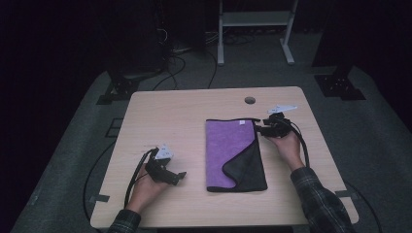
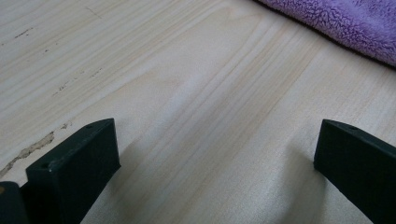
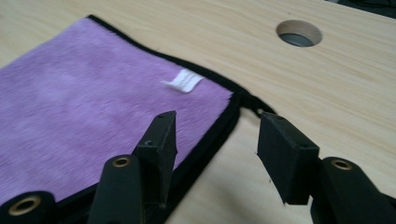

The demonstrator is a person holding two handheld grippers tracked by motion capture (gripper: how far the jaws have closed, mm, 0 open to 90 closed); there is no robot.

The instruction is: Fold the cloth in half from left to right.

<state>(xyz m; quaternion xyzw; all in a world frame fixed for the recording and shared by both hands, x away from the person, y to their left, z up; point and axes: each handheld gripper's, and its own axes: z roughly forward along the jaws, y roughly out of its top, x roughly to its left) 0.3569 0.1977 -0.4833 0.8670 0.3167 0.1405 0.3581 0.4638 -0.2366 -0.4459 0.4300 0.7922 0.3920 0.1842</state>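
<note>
I am finding nothing readable here. A small white label (image 3: 183, 80) is lying on the purple cloth (image 3: 84, 102) just ahead of my right gripper (image 3: 212, 140), but its print is showing too blurred to make out.

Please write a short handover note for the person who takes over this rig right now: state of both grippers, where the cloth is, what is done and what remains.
Left gripper: open, resting on the bare table left of the cloth, holding nothing.
Right gripper: open, at the cloth's far right corner, pads not pressing on it.
Purple cloth: lies folded at mid-table, white tag near the far edge; its near right corner is turned back, showing the dark underside.
Done: one fold, it seems.
Left: probably flatten that turned corner and perhaps fold again.
</note>
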